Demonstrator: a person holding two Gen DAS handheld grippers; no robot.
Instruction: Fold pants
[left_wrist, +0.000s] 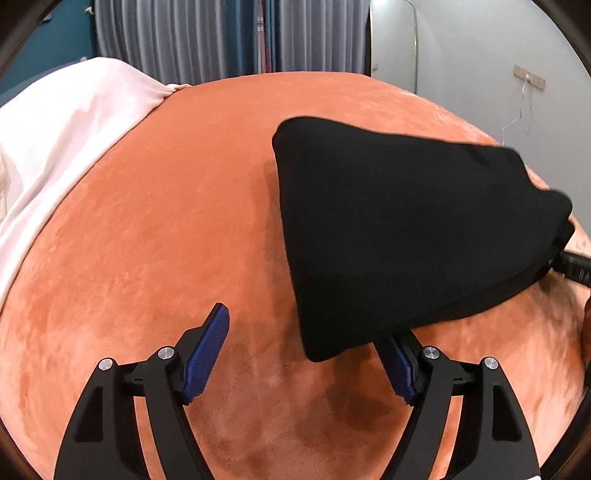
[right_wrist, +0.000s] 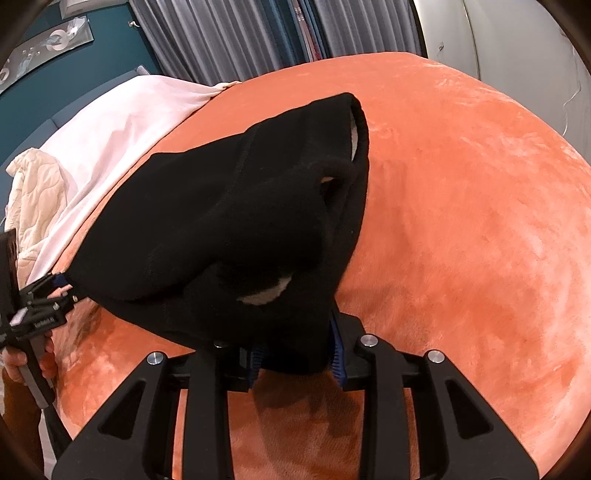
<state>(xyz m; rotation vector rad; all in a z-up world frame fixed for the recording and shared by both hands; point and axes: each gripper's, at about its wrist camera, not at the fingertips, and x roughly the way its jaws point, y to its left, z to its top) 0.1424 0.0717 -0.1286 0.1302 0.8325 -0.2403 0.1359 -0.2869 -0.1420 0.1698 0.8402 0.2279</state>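
Black pants (left_wrist: 406, 229), folded into a thick wedge, hang partly lifted over the orange blanket (left_wrist: 147, 258). My left gripper (left_wrist: 301, 334) is open, its blue pads far apart. The pants' near corner drapes over the tip of its right finger, but nothing is pinched. In the right wrist view, my right gripper (right_wrist: 295, 358) is shut on a bunched edge of the pants (right_wrist: 229, 221), with cloth packed between the blue pads (right_wrist: 337, 354). The right gripper (left_wrist: 576, 267) shows at the pants' far right end. The left gripper (right_wrist: 55, 291) sits at the pants' left corner, held by a hand (right_wrist: 22, 365).
A pale pink sheet (left_wrist: 74, 129) covers the bed's left side, with a cream quilt (right_wrist: 33, 192) bunched on it. Grey curtains (left_wrist: 207, 33) hang behind the bed and a white wall (left_wrist: 480, 55) stands at right. Bare orange blanket (right_wrist: 480, 221) stretches to the pants' right.
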